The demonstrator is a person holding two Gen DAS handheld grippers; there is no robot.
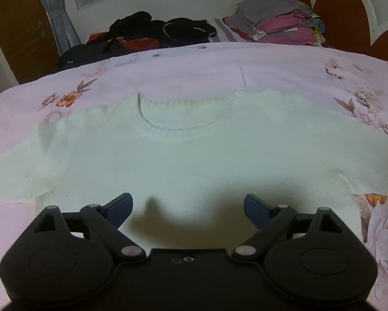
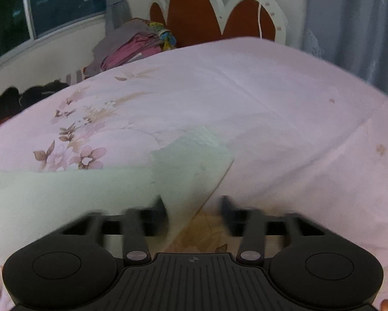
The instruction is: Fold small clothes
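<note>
Barely started, I'd say. The white knit sweater (image 1: 194,155) lies flat and unfolded on the floral bedsheet (image 1: 284,70), neckline up, sleeves spread out. Left gripper (image 1: 188,207) hangs spread wide above its body, touching nothing. Right gripper (image 2: 194,204) is blurry, jaws half closed around the sleeve edge (image 2: 191,171); can't tell if it's pinching. All folds still to do.

Indoor light was dim and cool, the window (image 2: 38,7) dark. The left gripper (image 1: 188,207) cast a soft shadow forward. The right gripper (image 2: 194,207) was motion-blurred. Fisheye bending curved the edges, corners black.
</note>
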